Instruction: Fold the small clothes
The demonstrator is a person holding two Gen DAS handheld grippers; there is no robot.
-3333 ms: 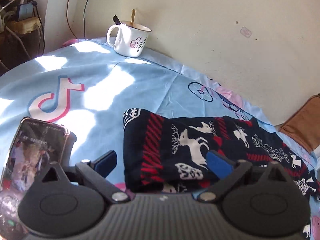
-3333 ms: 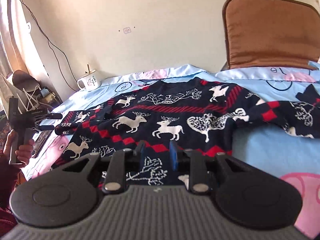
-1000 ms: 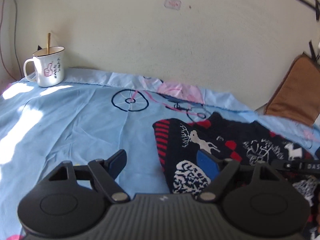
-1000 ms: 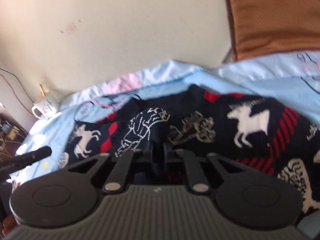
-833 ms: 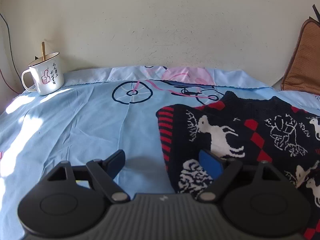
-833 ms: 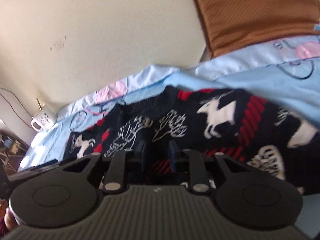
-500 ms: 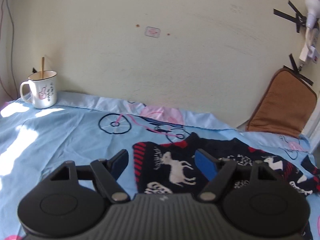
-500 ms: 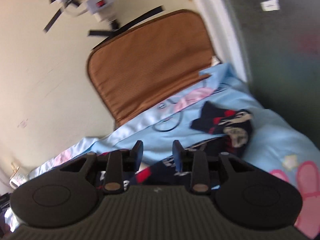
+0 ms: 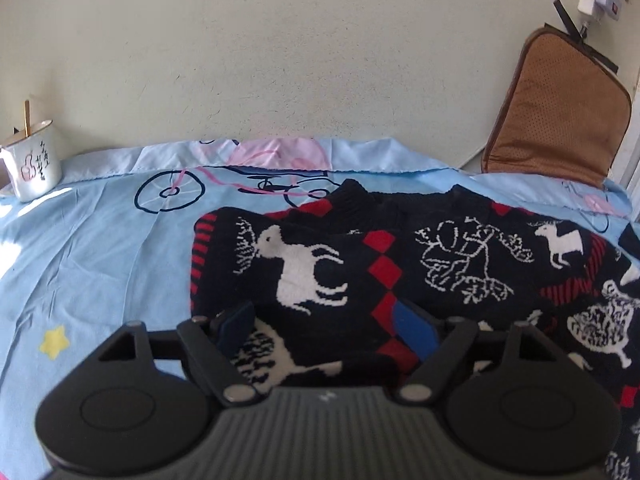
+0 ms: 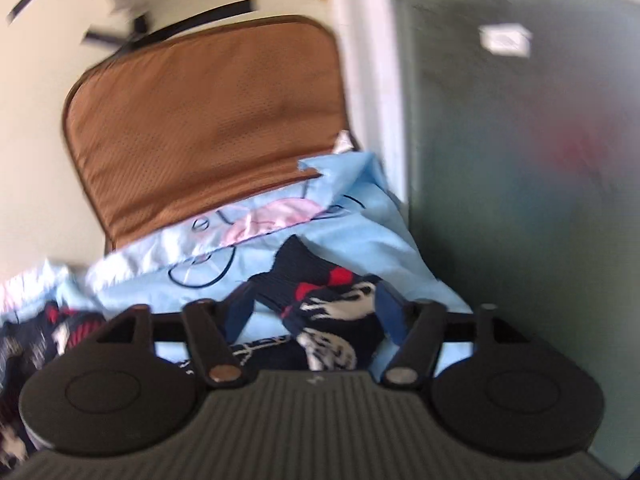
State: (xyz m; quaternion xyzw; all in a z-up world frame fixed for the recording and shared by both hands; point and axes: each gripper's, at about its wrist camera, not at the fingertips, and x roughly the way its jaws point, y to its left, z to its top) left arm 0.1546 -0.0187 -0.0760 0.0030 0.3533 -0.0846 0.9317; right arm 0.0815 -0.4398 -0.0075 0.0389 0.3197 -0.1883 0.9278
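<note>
A dark navy sweater (image 9: 400,264) with white reindeer and red diamonds lies on the light blue bedsheet (image 9: 96,248), its left side folded over. My left gripper (image 9: 326,320) is open just above the sweater's folded left part. My right gripper (image 10: 316,308) is open, its fingers on either side of the sweater's right sleeve end (image 10: 320,292), which lies near the sheet's right edge. I cannot tell whether the fingers touch the sleeve.
A white mug (image 9: 32,164) with a stick in it stands at the far left by the wall. A brown cushion (image 9: 556,108) leans on the wall at the right; it also shows in the right wrist view (image 10: 208,120). A frosted glass door (image 10: 520,160) borders the bed's right side.
My right gripper let go of the sweater, swung right to the sleeve end and opened wide. My left gripper moved right and lower, over the sweater's folded left part.
</note>
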